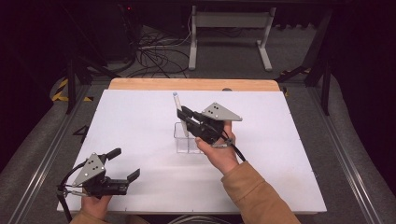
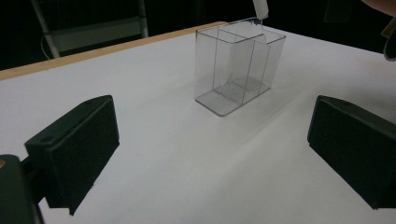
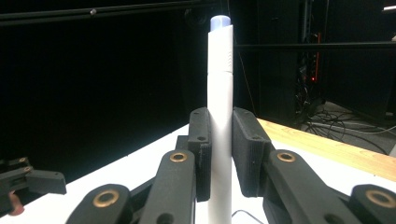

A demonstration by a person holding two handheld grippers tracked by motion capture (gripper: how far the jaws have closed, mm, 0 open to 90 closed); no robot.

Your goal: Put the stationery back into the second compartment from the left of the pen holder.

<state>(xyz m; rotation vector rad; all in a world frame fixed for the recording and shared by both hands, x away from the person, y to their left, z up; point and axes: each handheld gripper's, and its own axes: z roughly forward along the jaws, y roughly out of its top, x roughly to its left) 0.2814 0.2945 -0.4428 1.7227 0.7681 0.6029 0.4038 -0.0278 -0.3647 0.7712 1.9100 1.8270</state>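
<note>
Two jaws of the right gripper [image 3: 219,154] clamp a white pen [image 3: 219,93] upright over the clear divided box [image 1: 188,139]. Near left, the left gripper [image 1: 122,164] stands wide open, holding nothing, on the white table [image 1: 140,121].

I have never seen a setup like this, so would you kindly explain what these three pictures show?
A person holds a handheld two-jaw gripper in each hand at a white table. One picture looks down from above; the other two come from cameras riding on each gripper. The right gripper is shut on an upright white pen, over a clear plastic organizer box with compartments, the pen's lower end at the box's rim. The left gripper is open, holding nothing, near the table's front edge.
</note>
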